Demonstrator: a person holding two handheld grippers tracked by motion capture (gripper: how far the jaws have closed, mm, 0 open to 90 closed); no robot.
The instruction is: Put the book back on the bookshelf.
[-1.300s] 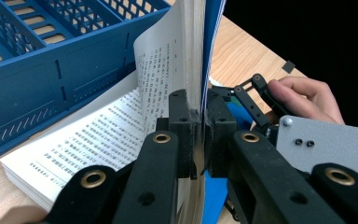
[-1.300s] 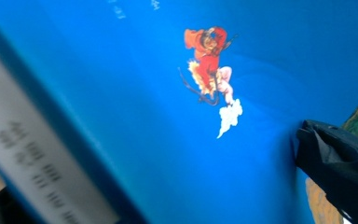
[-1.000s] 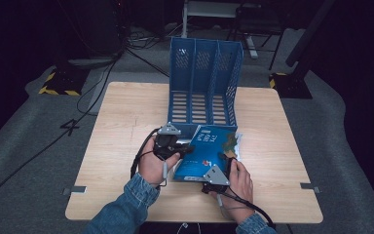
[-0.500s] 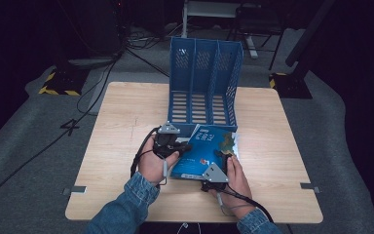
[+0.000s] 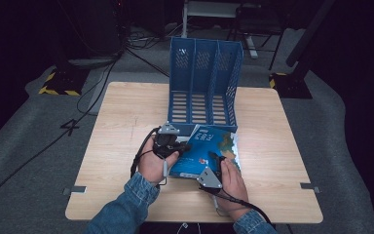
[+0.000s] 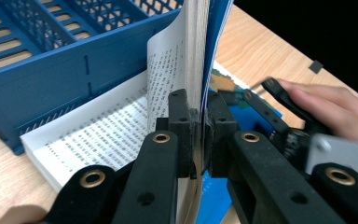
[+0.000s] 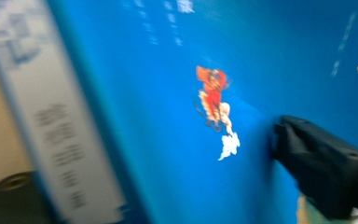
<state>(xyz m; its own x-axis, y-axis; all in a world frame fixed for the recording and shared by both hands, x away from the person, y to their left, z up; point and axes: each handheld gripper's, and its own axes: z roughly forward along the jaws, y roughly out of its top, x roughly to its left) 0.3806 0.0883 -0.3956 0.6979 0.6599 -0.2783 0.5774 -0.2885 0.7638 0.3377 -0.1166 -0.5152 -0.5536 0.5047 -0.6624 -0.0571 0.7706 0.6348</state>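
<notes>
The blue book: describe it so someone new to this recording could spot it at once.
On the wooden table, just in front of the blue three-slot file rack, lies the blue book, between the left gripper and the right gripper. It is the one flat, glossy thing with a picture cover, partly opened to printed pages.

The person wore blue denim sleeves (image 5: 126, 207), cuffs buttoned at the wrists. Each gripper was black — brass-ringed screws (image 6: 161, 137) along its jaws, a grey three-cornered plate (image 5: 209, 178) on top, a black cable (image 5: 143, 148) trailing behind.
</notes>
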